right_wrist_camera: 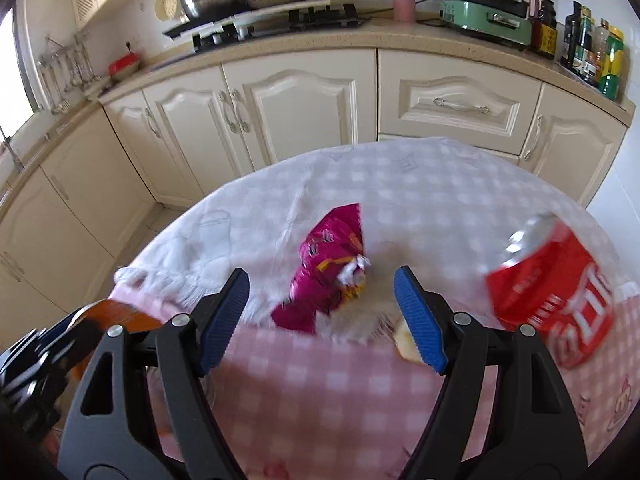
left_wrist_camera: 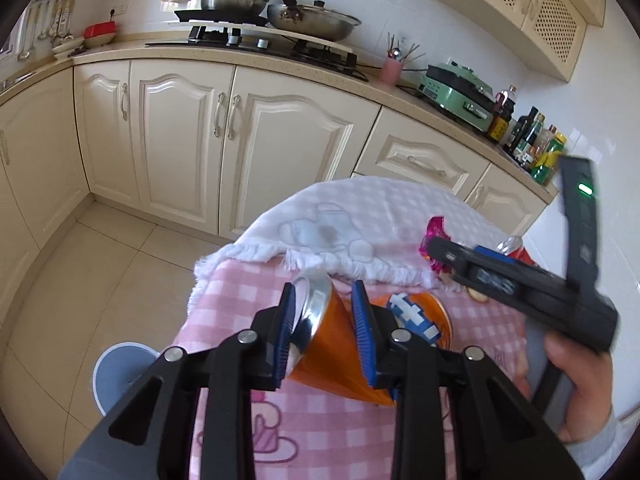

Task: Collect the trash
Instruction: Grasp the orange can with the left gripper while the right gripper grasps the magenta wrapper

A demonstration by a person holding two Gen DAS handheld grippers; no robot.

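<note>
My left gripper point(left_wrist_camera: 324, 336) is shut on an orange soda can point(left_wrist_camera: 332, 360) and holds it tilted, its silver base up, above the pink checked tablecloth point(left_wrist_camera: 328, 440). My right gripper point(right_wrist_camera: 322, 320) is open and empty above a crumpled magenta snack wrapper point(right_wrist_camera: 324, 276). The wrapper also shows in the left wrist view point(left_wrist_camera: 434, 236). A red cola can point(right_wrist_camera: 556, 292) lies on its side to the right of my right gripper. A pale food scrap point(right_wrist_camera: 406, 344) lies by the right fingertip.
A white fringed cloth point(right_wrist_camera: 400, 192) covers the table's far half. A pale blue bin point(left_wrist_camera: 120, 376) stands on the tiled floor to the table's left. Cream cabinets point(left_wrist_camera: 240, 144) and a counter with a stove, pans and bottles lie beyond.
</note>
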